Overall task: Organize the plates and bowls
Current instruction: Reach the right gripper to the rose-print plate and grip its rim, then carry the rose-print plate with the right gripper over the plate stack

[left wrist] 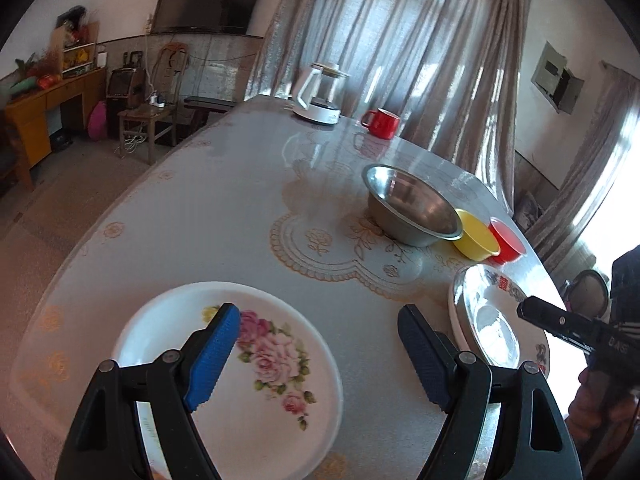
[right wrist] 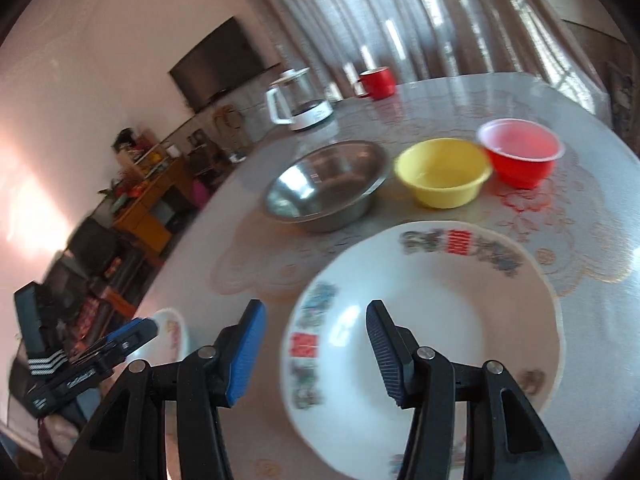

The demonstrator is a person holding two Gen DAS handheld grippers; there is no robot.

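A white plate with pink roses (left wrist: 224, 364) lies at the near edge of the table. My left gripper (left wrist: 320, 320) hovers open above its right side, holding nothing. A deep white plate with red marks (right wrist: 440, 280) lies to the right. My right gripper (right wrist: 316, 312) hangs open over its left rim, with nothing between the pads. Behind the plates stand a steel bowl (left wrist: 412, 208), a yellow bowl (left wrist: 476, 240) and a red bowl (left wrist: 508, 240) in a row. The right wrist view is blurred.
A white and glass kettle (left wrist: 320, 96) and a red mug (left wrist: 382, 122) stand at the far end of the table (left wrist: 224, 200), which has a lace-patterned cover. Curtains hang behind it. The floor drops away on the left.
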